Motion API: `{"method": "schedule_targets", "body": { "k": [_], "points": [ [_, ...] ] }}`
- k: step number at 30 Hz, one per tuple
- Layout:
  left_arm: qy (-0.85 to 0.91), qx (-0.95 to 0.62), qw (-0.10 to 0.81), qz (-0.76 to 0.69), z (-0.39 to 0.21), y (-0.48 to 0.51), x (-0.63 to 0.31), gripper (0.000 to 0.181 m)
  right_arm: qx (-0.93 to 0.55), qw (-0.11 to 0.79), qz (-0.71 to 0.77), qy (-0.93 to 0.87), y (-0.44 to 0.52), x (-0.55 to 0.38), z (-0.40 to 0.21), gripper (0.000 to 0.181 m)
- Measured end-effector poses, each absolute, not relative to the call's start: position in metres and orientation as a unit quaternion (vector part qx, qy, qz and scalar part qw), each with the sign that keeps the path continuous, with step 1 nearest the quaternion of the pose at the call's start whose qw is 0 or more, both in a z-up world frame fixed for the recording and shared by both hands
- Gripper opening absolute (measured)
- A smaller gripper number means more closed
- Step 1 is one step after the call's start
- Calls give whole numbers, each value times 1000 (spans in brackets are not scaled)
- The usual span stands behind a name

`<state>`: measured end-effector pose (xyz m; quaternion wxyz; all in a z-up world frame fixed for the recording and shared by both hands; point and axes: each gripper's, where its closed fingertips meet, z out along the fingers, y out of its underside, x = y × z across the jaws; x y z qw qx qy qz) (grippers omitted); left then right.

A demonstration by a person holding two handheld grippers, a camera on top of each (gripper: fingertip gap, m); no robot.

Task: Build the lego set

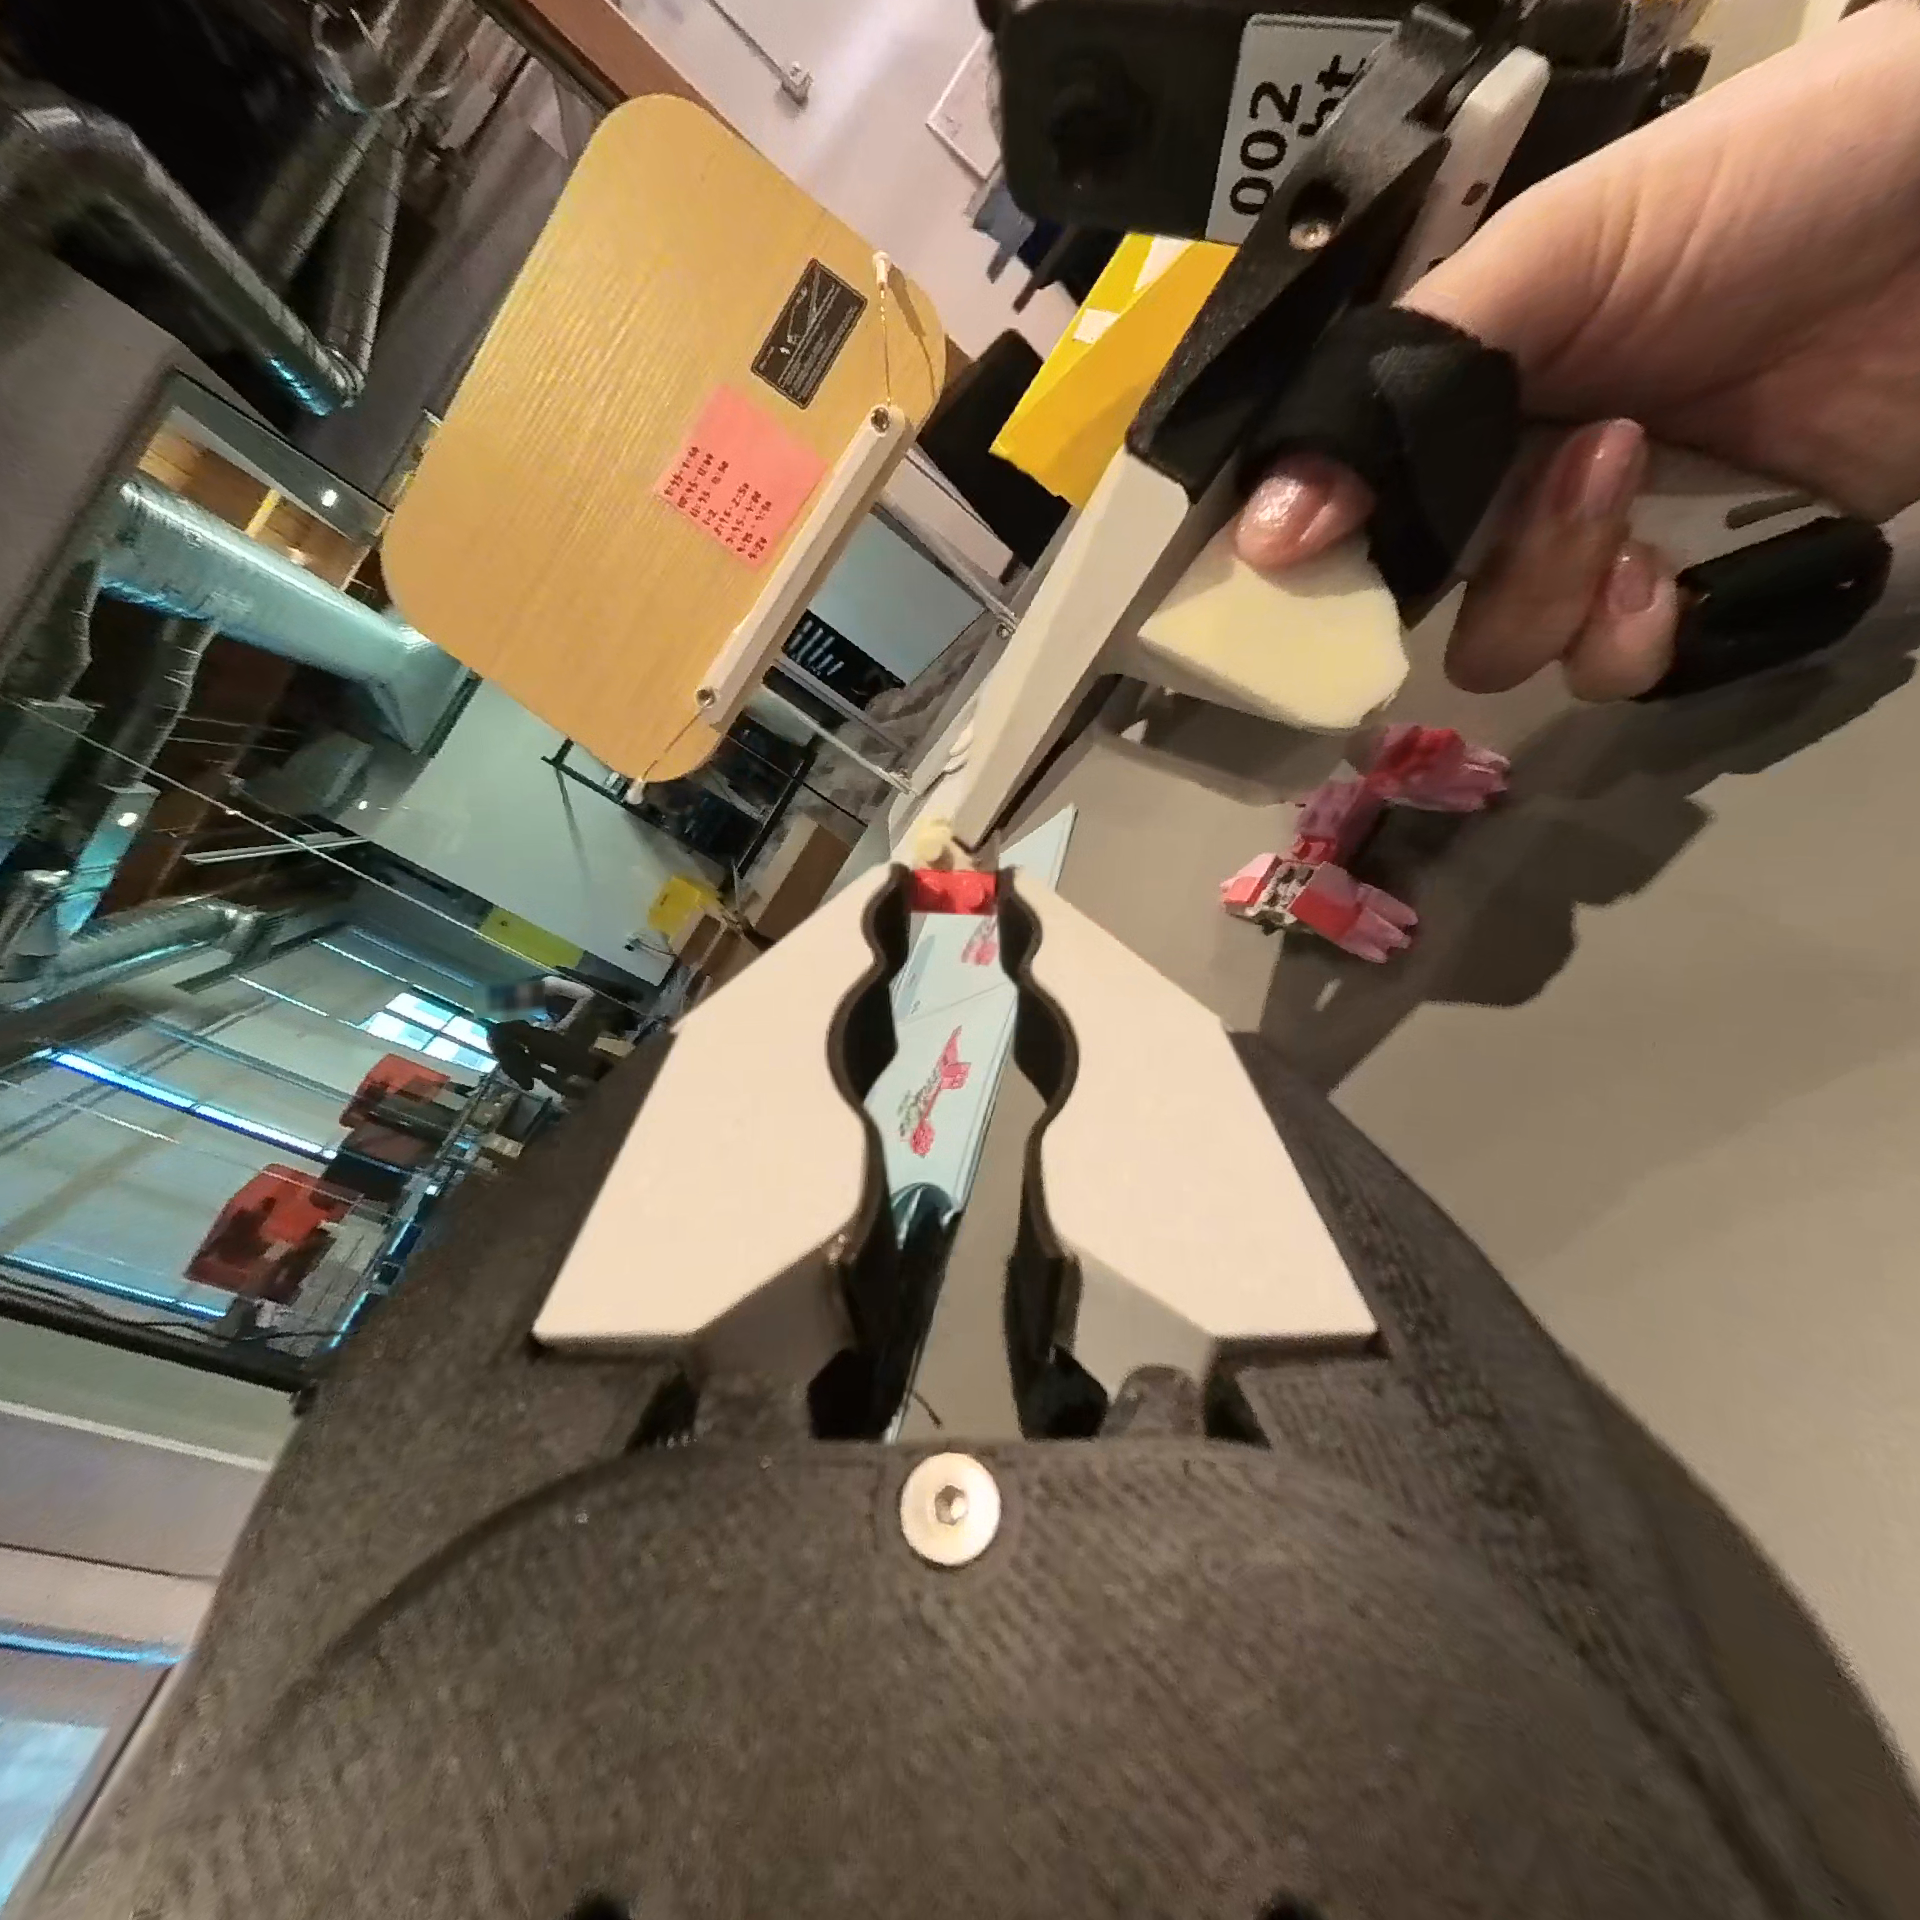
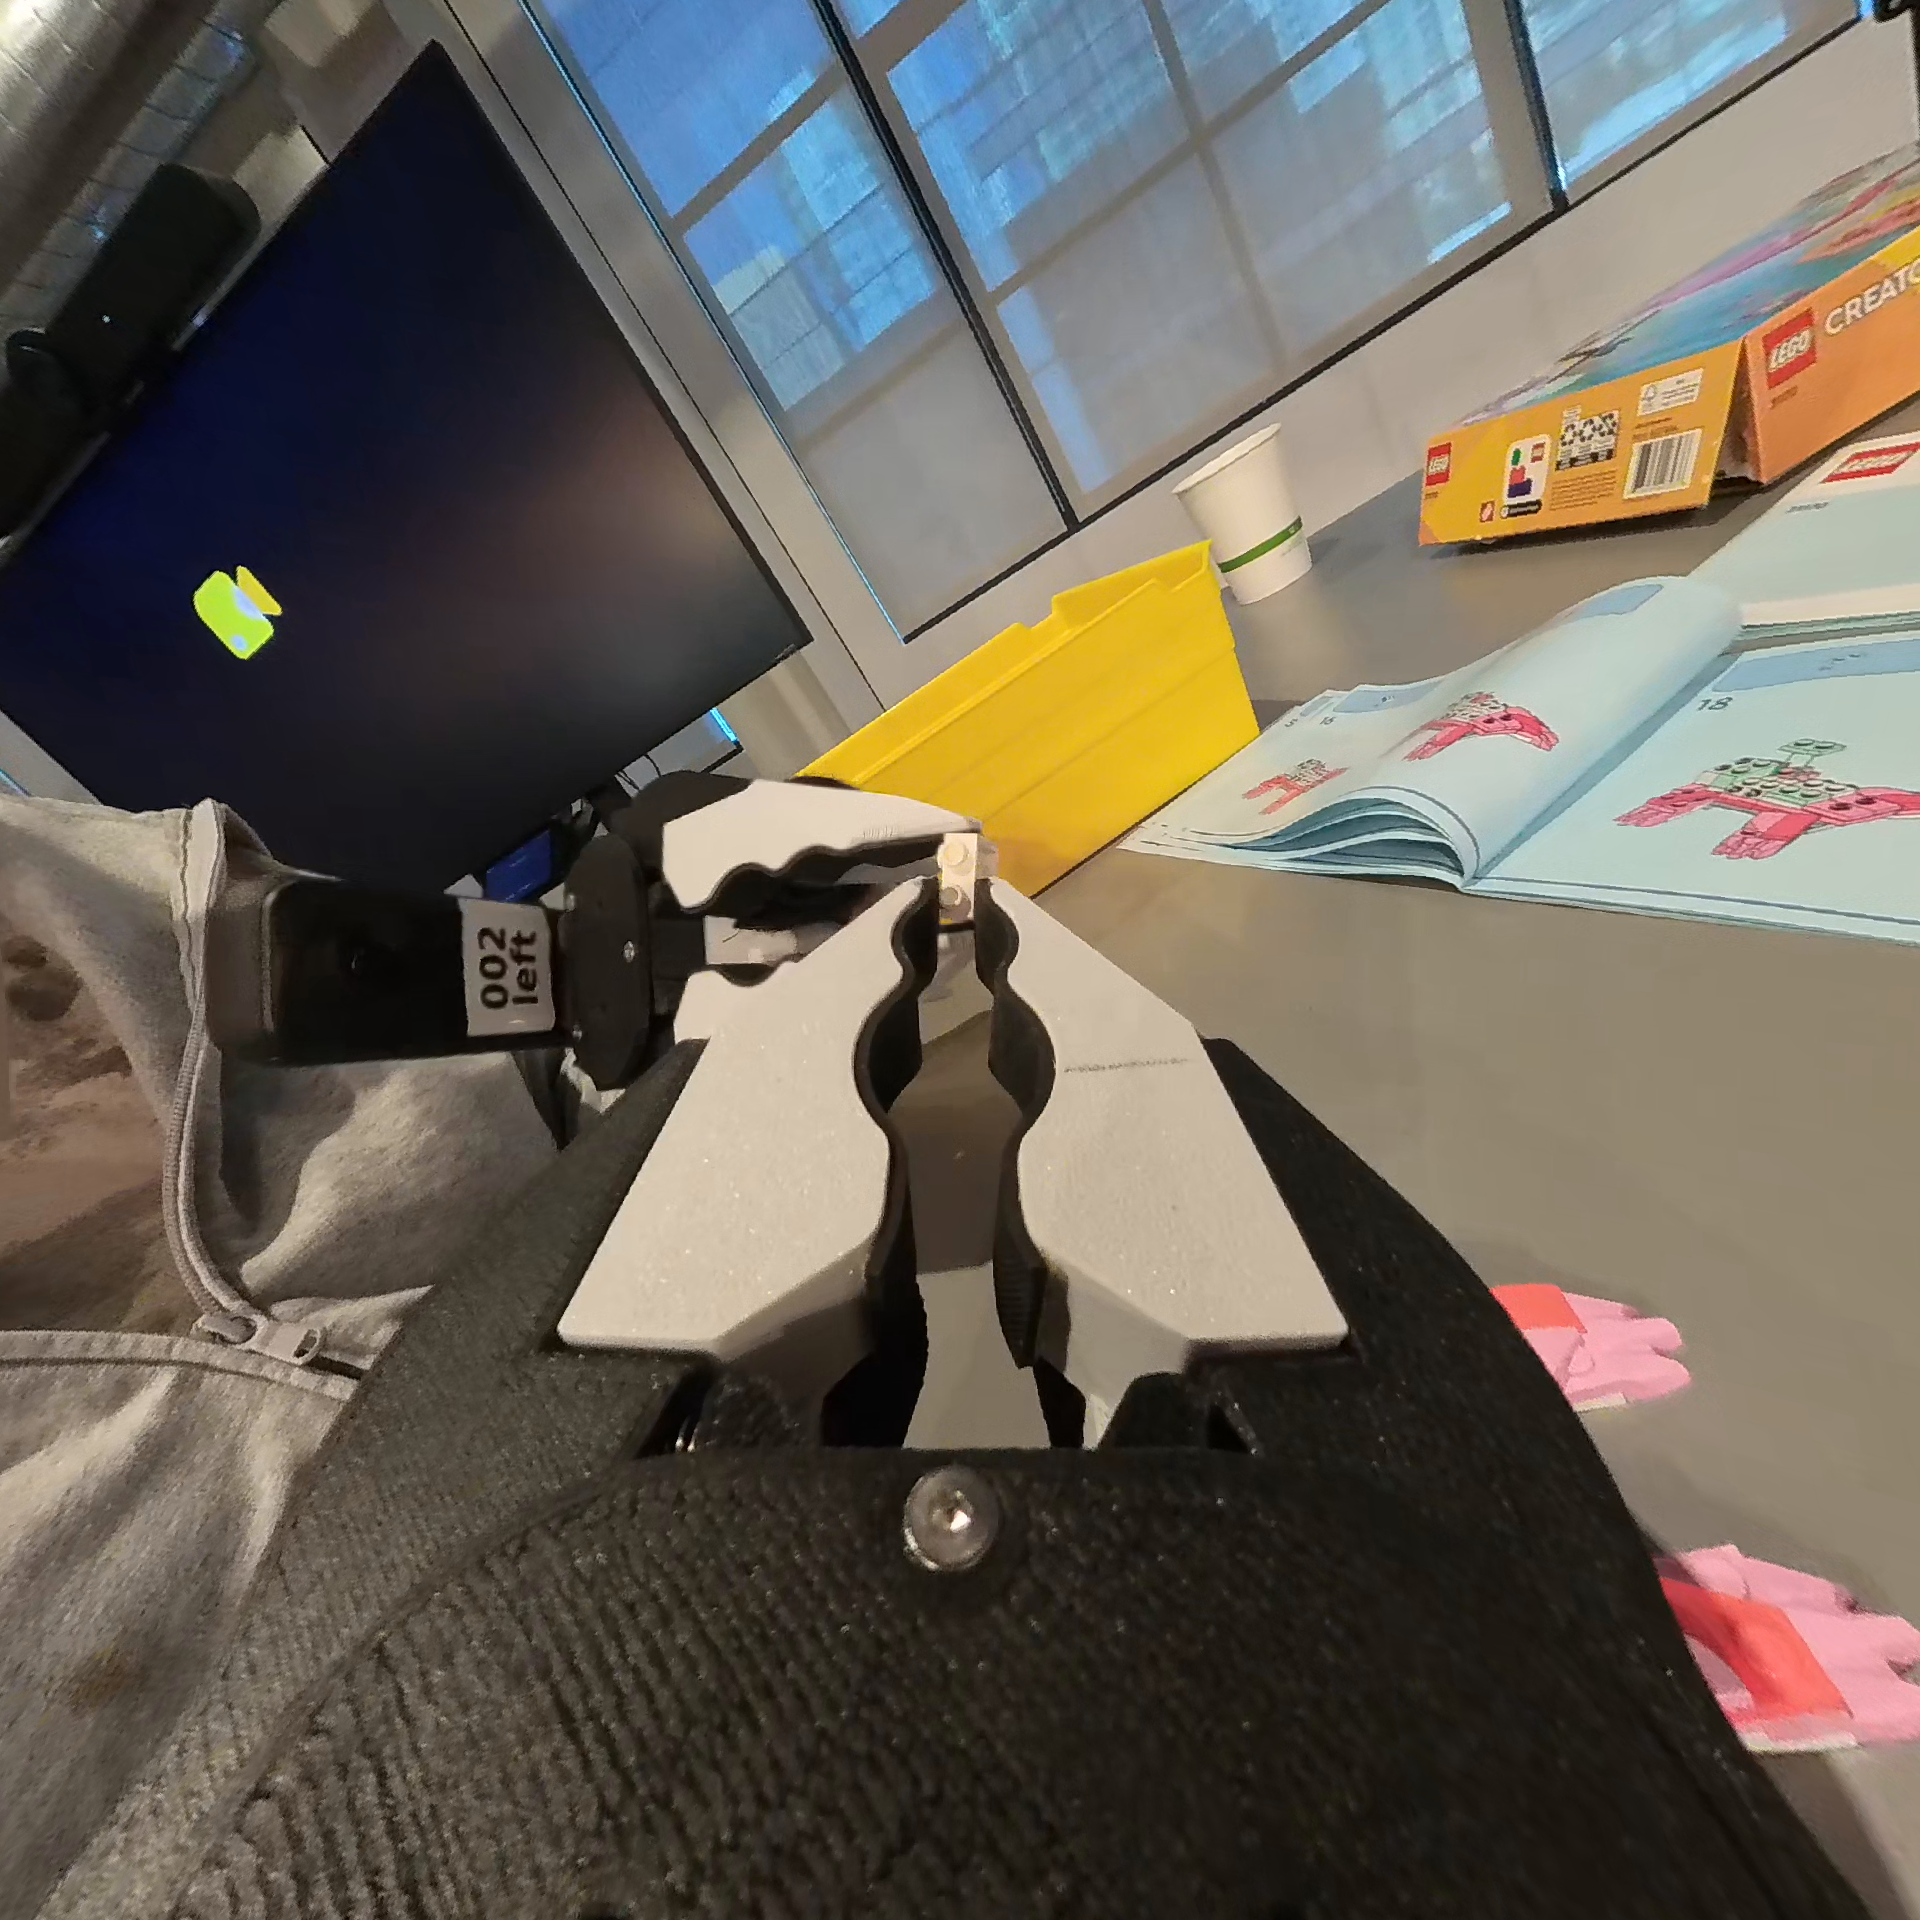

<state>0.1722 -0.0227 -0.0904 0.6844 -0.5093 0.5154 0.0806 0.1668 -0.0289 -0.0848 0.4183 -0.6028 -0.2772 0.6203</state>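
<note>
My left gripper [image 1: 953,878] is shut on a small red brick [image 1: 948,894] at its fingertips. My right gripper [image 2: 956,902] is shut on a small white studded piece [image 2: 953,871]. The two grippers meet tip to tip above the grey table [image 2: 1455,1091], and the white piece [image 1: 940,837] rests against the red brick. The right gripper [image 1: 971,831] comes in from the upper right in the left wrist view, held by a hand [image 1: 1662,312]. The left gripper [image 2: 966,831] comes in from the left in the right wrist view. The red brick is hidden there.
Pink and red lego assemblies [image 1: 1320,883] [image 2: 1766,1673] lie on the table by my right gripper. An open instruction booklet [image 2: 1610,790], a yellow bin [image 2: 1070,717], a paper cup [image 2: 1247,514] and the lego box [image 2: 1579,457] lie farther off. A monitor [image 2: 364,520] stands at the left. My two grippers' fingertips are within a few centimetres of each other.
</note>
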Motion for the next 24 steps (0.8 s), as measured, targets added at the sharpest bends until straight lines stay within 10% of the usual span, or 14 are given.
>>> {"method": "schedule_targets", "body": {
  "k": [24],
  "points": [
    [542, -527, 647, 101, -108, -15, 169, 16, -638, 448, 551, -298, -21, 164, -99, 6]
  ]
}}
